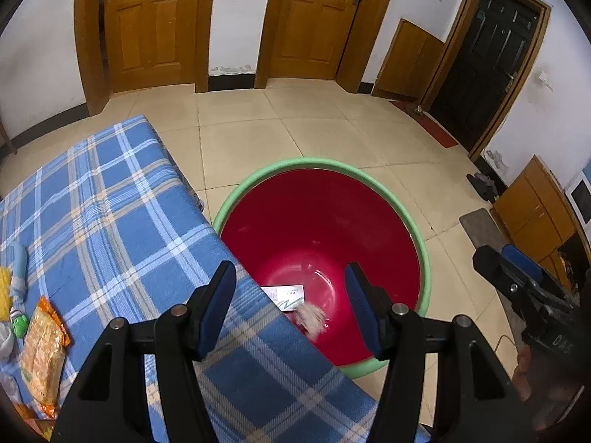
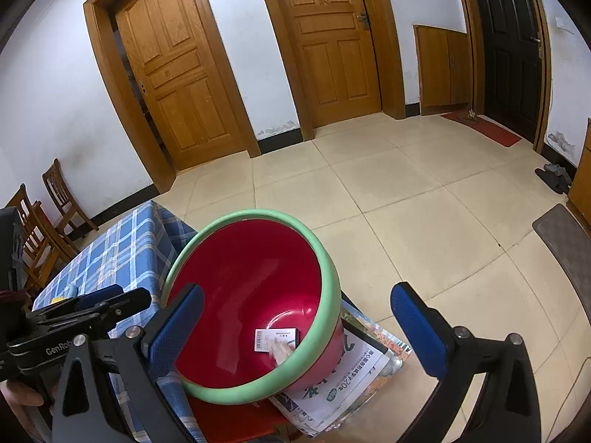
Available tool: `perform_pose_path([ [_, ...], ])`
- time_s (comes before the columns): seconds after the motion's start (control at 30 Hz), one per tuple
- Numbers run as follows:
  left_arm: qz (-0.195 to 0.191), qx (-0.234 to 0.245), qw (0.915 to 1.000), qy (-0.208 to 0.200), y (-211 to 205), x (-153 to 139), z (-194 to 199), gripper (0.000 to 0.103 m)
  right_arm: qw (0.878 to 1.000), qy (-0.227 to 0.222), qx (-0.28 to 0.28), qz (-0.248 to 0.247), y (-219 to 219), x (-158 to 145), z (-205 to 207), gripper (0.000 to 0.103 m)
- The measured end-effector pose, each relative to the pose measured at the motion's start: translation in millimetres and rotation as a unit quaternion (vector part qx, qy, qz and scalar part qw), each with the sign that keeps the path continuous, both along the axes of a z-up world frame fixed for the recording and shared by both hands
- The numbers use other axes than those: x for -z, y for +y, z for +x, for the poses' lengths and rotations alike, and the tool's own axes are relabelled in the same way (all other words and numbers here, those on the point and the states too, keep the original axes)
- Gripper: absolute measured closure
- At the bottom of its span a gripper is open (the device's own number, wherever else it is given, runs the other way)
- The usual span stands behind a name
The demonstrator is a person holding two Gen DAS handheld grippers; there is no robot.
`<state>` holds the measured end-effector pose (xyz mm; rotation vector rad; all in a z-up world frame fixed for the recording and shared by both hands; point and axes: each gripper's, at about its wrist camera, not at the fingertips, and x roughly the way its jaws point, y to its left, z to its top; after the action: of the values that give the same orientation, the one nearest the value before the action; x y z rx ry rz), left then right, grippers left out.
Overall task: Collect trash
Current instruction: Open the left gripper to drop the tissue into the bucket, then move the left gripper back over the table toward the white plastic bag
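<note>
A red basin with a green rim [image 1: 424, 254] [image 2: 325, 277] stands beside the blue plaid table [image 1: 110, 221] [image 2: 125, 251]. In its bottom lie a white card [image 1: 286, 295] [image 2: 275, 337] and a blurred pale scrap [image 1: 312, 319] [image 2: 282, 350]. My left gripper [image 1: 291, 306] is open and empty, above the table edge and the basin. My right gripper [image 2: 299, 326] is open and empty, above the basin's near side. An orange snack wrapper [image 1: 42, 354] lies at the table's left.
Small toys and a yellow item [image 1: 14, 284] lie at the table's left edge. The basin rests on printed paper [image 2: 343, 384]. Wooden chairs [image 2: 40, 217] stand left. Doors [image 2: 325, 40], a cabinet [image 1: 535, 210], shoes [image 2: 554, 179] and mats [image 2: 565, 243] line the tiled floor.
</note>
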<state>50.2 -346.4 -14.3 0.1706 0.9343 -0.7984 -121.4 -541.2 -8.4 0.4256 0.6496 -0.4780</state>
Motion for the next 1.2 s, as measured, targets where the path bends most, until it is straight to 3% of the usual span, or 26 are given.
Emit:
perform_pose_path([
  [0.63, -0.036, -0.044, 0.9982, -0.020, 64.7, -61.8, -24.0, 0.042, 0.999, -0.017, -0.044, 0.002, 32.5, -20.0, -0.7, 0.000],
  [1.2, -0.028, -0.162, 0.9859, -0.030, 172.5, -60.0, -17.6, 0.042, 0.994, -0.005, -0.109, 0.006, 82.9, -18.7, 17.6, 0.000],
])
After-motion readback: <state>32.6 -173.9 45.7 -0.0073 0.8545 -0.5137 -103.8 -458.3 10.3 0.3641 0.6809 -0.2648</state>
